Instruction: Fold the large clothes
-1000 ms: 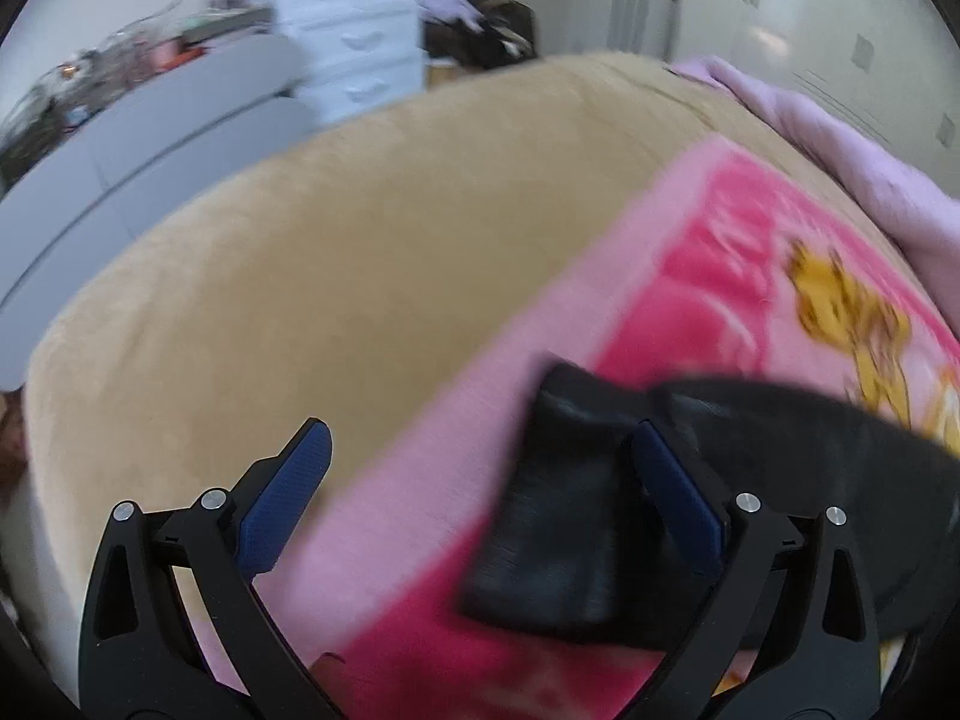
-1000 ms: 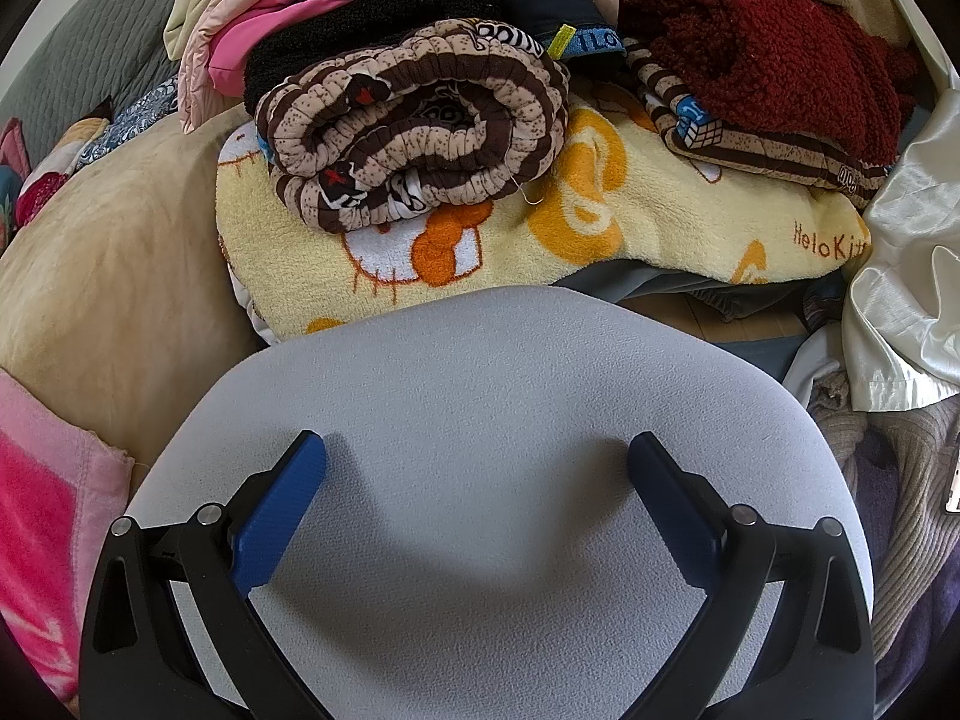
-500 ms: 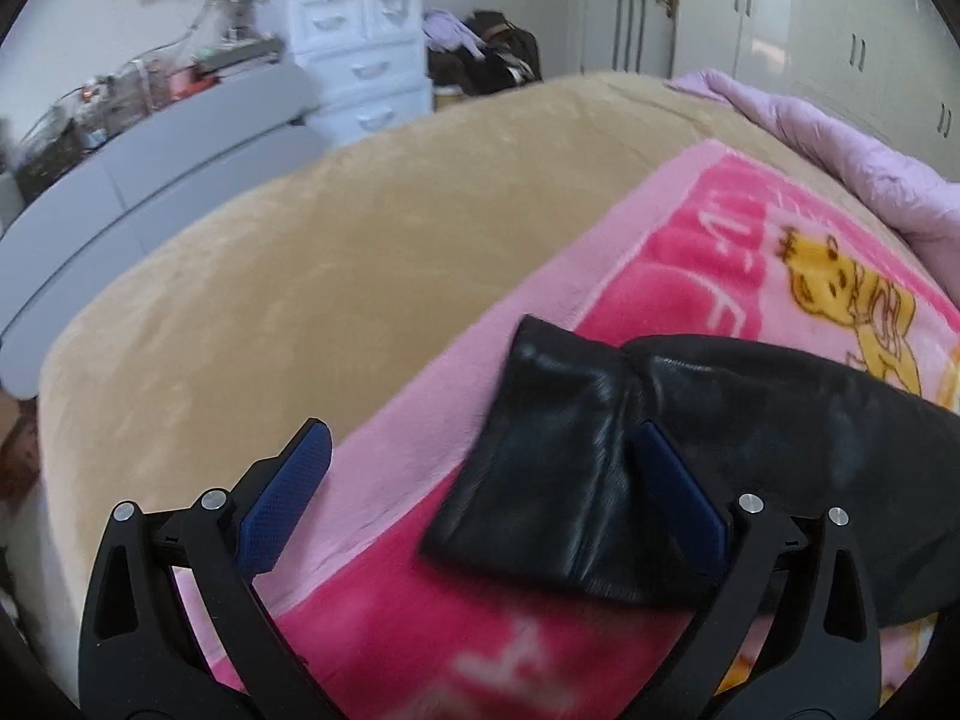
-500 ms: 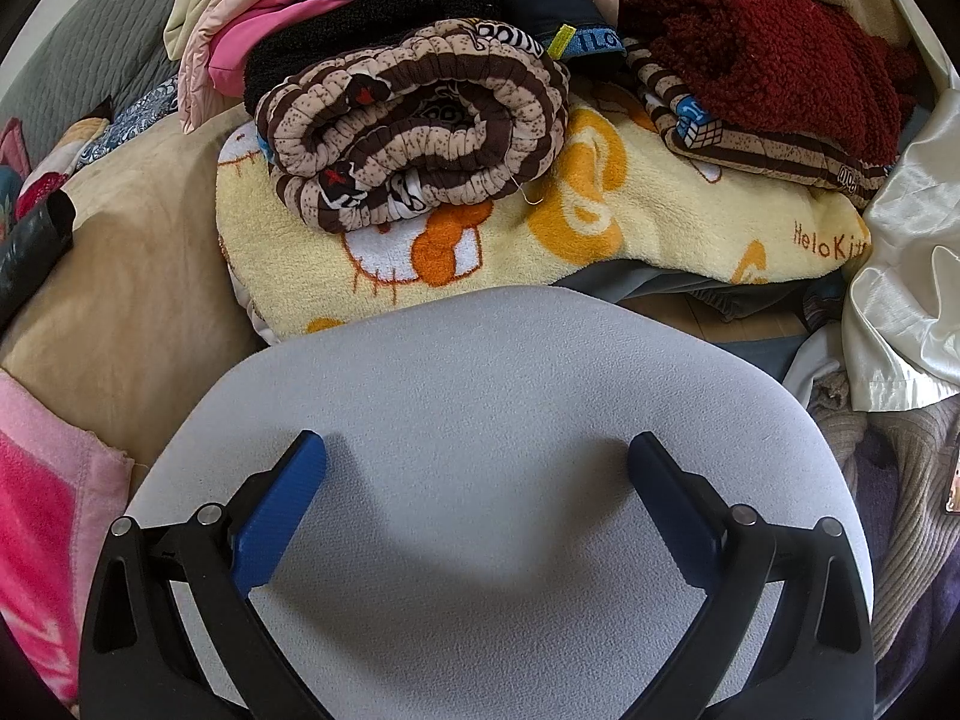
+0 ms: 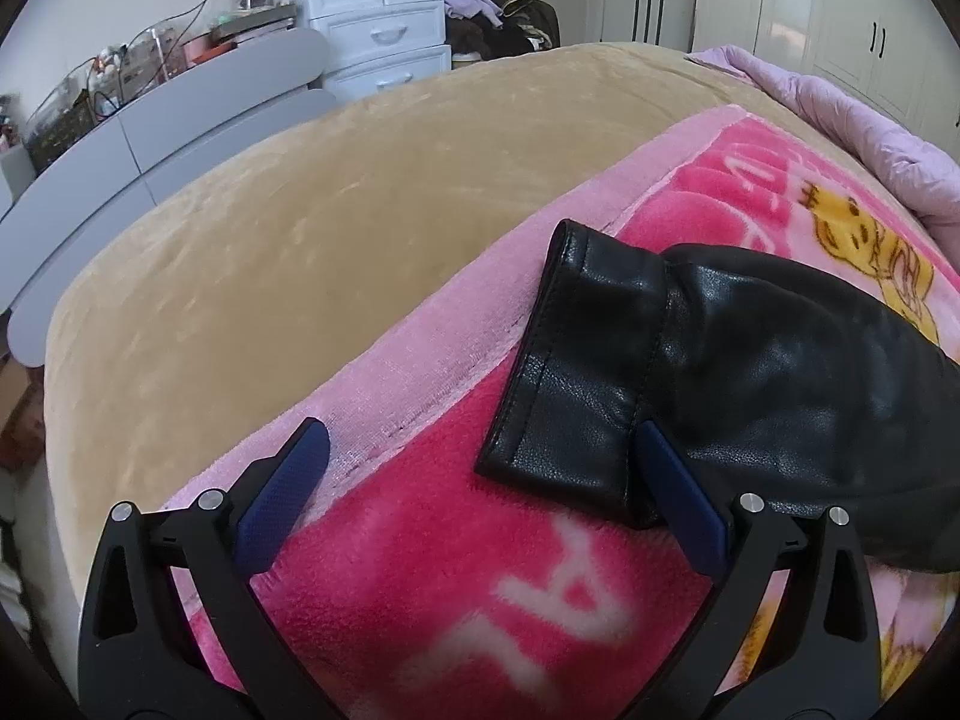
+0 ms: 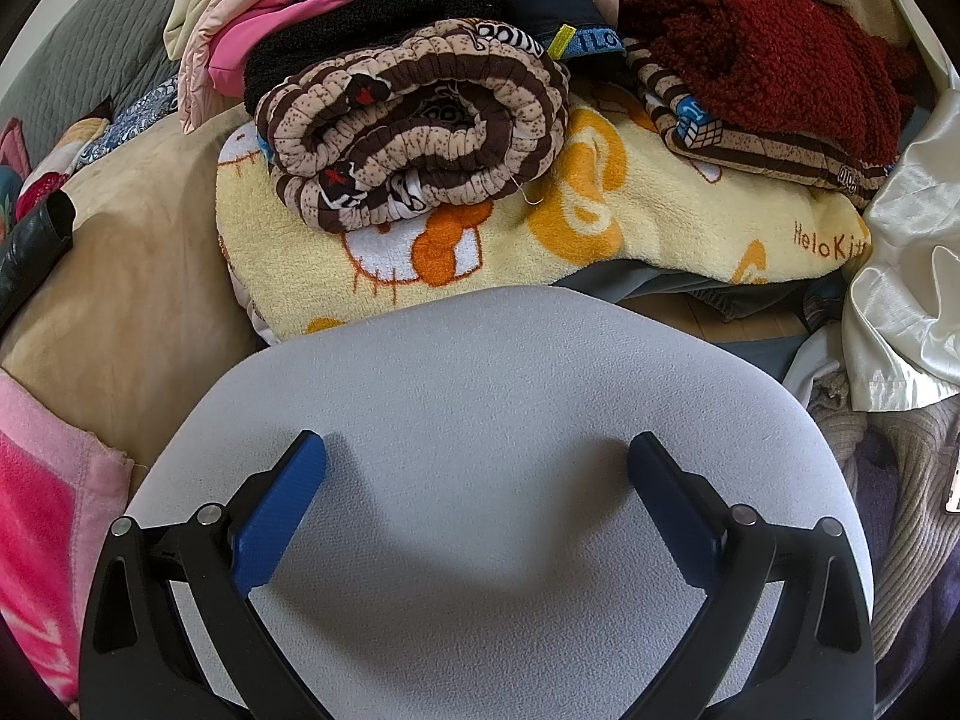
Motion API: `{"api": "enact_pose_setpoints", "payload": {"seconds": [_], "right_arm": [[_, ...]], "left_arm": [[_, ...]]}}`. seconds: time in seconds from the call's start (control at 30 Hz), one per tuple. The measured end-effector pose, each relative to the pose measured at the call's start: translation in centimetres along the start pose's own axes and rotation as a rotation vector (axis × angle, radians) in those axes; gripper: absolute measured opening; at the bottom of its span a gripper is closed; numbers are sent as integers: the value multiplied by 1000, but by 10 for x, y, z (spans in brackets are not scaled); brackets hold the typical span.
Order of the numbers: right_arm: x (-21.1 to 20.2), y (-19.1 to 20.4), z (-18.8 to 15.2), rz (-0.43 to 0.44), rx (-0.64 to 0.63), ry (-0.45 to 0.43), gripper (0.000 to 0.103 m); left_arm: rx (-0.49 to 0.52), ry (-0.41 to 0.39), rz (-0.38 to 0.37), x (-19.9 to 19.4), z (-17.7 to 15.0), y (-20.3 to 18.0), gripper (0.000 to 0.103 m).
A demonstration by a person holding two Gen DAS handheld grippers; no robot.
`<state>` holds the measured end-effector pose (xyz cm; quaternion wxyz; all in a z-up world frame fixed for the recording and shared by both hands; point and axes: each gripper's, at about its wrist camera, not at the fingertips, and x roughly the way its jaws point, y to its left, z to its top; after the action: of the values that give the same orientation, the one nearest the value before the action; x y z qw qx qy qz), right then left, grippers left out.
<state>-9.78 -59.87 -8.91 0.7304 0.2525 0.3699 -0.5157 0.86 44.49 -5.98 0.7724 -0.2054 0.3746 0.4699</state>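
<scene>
Pink blanket (image 5: 432,552) carries a black leather sleeve (image 5: 690,372); both grippers' jaws stand wide, holding nothing.

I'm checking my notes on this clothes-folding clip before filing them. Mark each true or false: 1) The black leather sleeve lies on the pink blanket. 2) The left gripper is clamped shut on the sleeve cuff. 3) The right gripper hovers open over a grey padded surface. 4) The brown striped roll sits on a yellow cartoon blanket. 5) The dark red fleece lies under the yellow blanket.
1) True: the black leather sleeve rests on the pink blanket.
2) False: the left gripper is open, the cuff near its right finger.
3) True: the right gripper is open above the grey padded surface.
4) True: the brown striped roll sits on the yellow cartoon blanket.
5) False: the dark red fleece lies higher in the pile, above the blanket.
</scene>
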Motion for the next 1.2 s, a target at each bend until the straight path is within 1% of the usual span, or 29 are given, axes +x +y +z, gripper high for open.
{"api": "enact_pose_setpoints", "payload": {"seconds": [0.13,0.17,0.2,0.33,0.67,1.07,1.2], "right_arm": [[-1,0,-1,2,1,0,99],[5,6,8,4,2,1,99],[6,8,9,-3,-3,1,99],[6,9,9,-2,9,0,99],[3,20,3,-59,64,-3,99],[3,17,3,-59,68,-3,99],[2,12,1,-43,80,-5,99]], "left_arm": [[-26,-4,-33,-2,-1,5,95],[-28,-3,-37,-2,-1,7,95],[-30,-1,-39,-1,-1,7,95],[-26,-1,-34,-1,-2,8,95],[-26,4,-35,0,-2,8,95],[-26,5,-36,1,-2,8,95],[-26,4,-36,1,-2,8,95]]}}
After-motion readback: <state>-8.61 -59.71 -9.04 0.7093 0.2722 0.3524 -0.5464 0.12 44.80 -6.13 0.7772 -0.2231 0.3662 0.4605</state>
